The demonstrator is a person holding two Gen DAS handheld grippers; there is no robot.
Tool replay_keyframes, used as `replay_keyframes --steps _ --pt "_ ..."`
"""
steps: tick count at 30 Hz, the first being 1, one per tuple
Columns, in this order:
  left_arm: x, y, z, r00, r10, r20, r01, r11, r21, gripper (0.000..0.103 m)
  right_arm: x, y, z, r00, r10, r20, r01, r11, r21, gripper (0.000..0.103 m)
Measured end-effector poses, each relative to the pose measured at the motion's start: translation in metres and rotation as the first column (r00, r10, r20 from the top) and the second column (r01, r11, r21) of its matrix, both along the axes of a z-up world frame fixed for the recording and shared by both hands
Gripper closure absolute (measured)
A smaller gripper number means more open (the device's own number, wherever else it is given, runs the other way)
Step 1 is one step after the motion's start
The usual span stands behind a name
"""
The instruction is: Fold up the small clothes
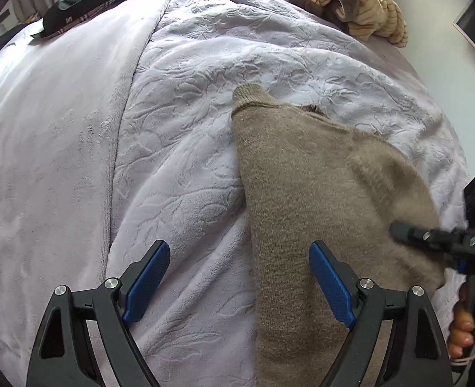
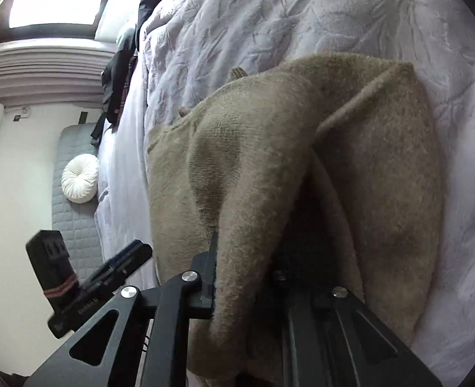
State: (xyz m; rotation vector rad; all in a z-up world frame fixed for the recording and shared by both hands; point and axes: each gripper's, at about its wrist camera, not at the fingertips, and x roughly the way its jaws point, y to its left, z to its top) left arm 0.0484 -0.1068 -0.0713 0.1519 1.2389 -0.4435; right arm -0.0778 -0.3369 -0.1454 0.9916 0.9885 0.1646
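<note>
Gripping brown sweater fold: right gripper, fingertips buried in knit. Left gripper jaws wide, empty; sweater hem cut off.

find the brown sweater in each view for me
Left wrist view: the brown sweater fills the centre-right, running down to the bottom edge.
Right wrist view: the same sweater covers the middle, draped over the right hand-held gripper, which is shut on it.
Shared landmark: the embossed lilac bedspread.
</note>
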Motion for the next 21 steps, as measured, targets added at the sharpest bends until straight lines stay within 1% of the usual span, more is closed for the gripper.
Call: replay_keyframes --steps 3,5,7,9,11,13,16,18,19,21 --pt "-0.005 -0.006 0.005 0.999 -0.032 0.024 0.032 0.999 0.001 0.015 -0.006 0.001 0.035 0.994 -0.002 0.105 0.009 0.998 -0.067 0.089" --pt "-0.009 -0.014 0.01 0.997 -0.067 0.04 0.067 0.998 -0.01 0.015 -0.015 -0.003 0.053 0.987 -0.02 0.159 0.032 0.997 -0.072 0.089" --pt "-0.013 -0.025 0.012 0.993 -0.103 0.051 0.104 0.995 -0.009 0.015 -0.022 -0.011 0.063 0.981 -0.038 0.188 0.053 0.996 -0.077 0.089" --pt "-0.017 -0.037 0.01 0.989 -0.137 0.059 0.137 0.991 0.01 0.015 -0.032 -0.021 0.059 0.982 -0.062 0.177 0.081 0.992 -0.099 0.089" --pt "-0.02 -0.049 0.001 0.985 -0.165 0.05 0.163 0.986 0.029 0.015 -0.04 -0.033 0.044 0.986 -0.104 0.131 0.115 0.99 -0.086 0.089" --pt "-0.021 -0.056 -0.01 0.985 -0.173 0.029 0.172 0.984 0.036 0.014 -0.044 -0.043 0.021 0.988 -0.139 0.07 0.144 0.987 -0.068 0.089" --pt "-0.022 -0.058 -0.018 0.985 -0.17 0.006 0.17 0.985 0.026 0.013 -0.046 -0.05 -0.008 0.988 -0.156 0.006 0.156 0.985 -0.07 0.088" --pt "-0.021 -0.056 -0.017 0.986 -0.169 0.001 0.169 0.985 0.021 0.013 -0.048 -0.052 -0.011 0.986 -0.165 0.01 0.166 0.984 -0.063 0.087" --pt "-0.021 -0.055 -0.016 0.985 -0.17 -0.001 0.17 0.985 0.021 0.013 -0.049 -0.052 -0.009 0.986 -0.169 0.007 0.169 0.983 -0.077 0.087" --pt "-0.022 -0.052 -0.015 0.985 -0.171 -0.007 0.171 0.985 0.02 0.013 -0.046 -0.05 -0.004 0.986 -0.166 -0.016 0.163 0.977 -0.135 0.08"
